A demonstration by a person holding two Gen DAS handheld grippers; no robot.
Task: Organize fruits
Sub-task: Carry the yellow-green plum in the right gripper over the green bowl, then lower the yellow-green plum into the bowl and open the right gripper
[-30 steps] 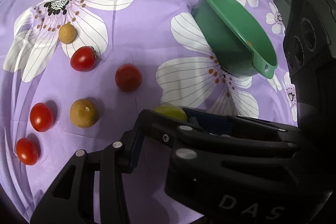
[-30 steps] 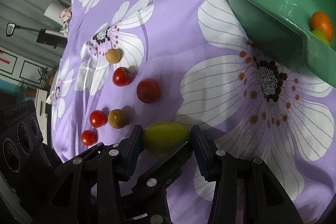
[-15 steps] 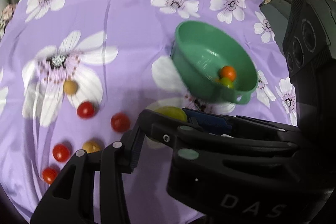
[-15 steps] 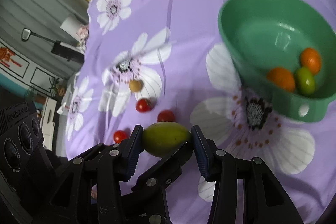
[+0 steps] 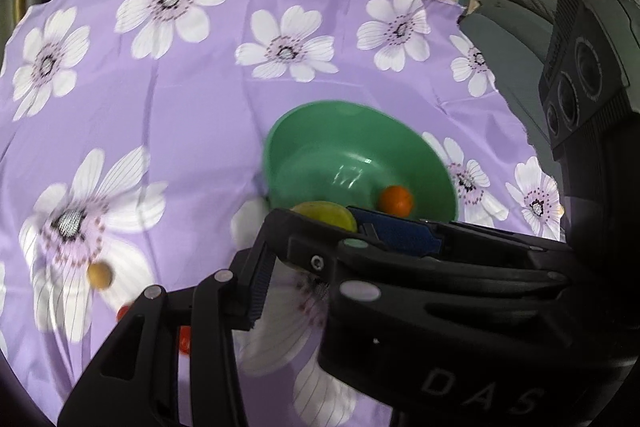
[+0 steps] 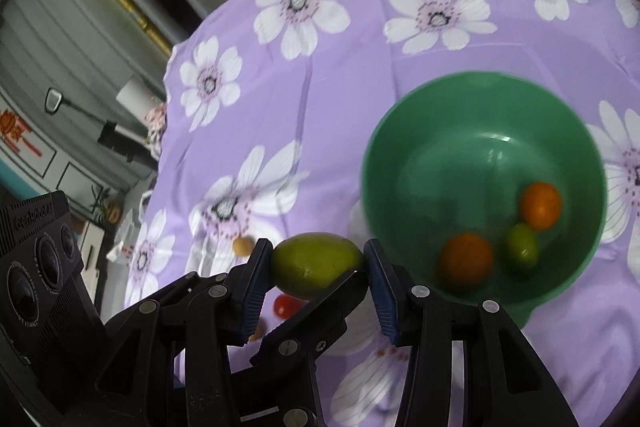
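The letters "D A S" are read in pale grey capitals on the black plastic body of the gripper at the lower right of the left wrist view. The word "GenRobot" is read, slightly blurred, along the top edge of the black ribbed camera housing with three round lenses at the left of the right wrist view. Red characters are seen on a white wall panel at the far left; they cannot be read.

Tomatoes half hidden (blurry).
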